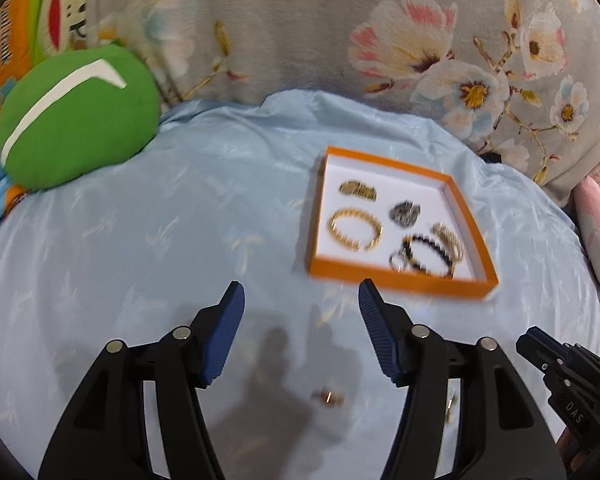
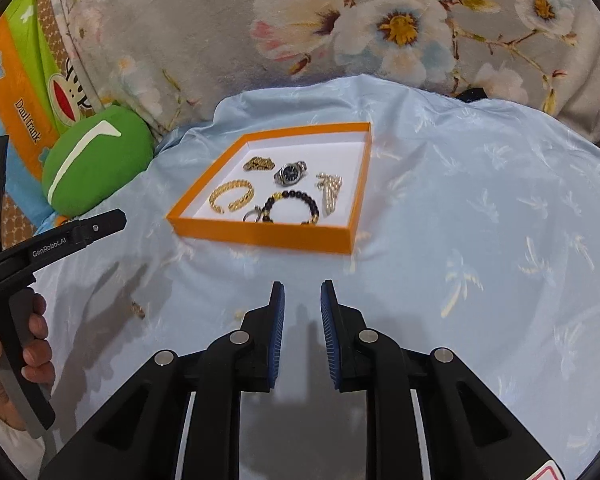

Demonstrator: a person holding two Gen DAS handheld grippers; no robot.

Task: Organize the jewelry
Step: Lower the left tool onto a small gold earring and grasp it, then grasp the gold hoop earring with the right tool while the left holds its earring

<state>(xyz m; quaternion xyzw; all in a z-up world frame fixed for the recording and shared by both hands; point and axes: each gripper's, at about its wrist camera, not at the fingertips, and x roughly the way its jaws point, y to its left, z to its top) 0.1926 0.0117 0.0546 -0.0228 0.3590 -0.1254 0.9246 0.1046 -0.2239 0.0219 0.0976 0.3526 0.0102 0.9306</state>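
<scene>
An orange tray [image 1: 400, 276] [image 2: 260, 236] with a white floor lies on a light blue cloth. It holds a gold bangle [image 1: 355, 229] [image 2: 231, 196], a watch [image 1: 405, 212] [image 2: 290, 172], a black bead bracelet [image 1: 428, 254] [image 2: 293, 205], a gold chain piece [image 1: 357, 189] [image 2: 259, 164] and a pale gold bracelet [image 1: 449, 240] [image 2: 329, 193]. A small gold piece [image 1: 329, 397] [image 2: 138, 309] lies loose on the cloth, low between my left fingers. My left gripper [image 1: 300, 300] is open and empty. My right gripper [image 2: 302, 292] is open with a narrow gap, empty, short of the tray.
A green round cushion [image 1: 76, 116] [image 2: 96, 160] lies at the far left. A grey floral blanket [image 1: 300, 20] [image 2: 340, 20] rises behind the cloth. A pink pillow [image 1: 598, 224] is at the right edge. The left gripper's body and the holding hand [image 2: 36, 344] show at left.
</scene>
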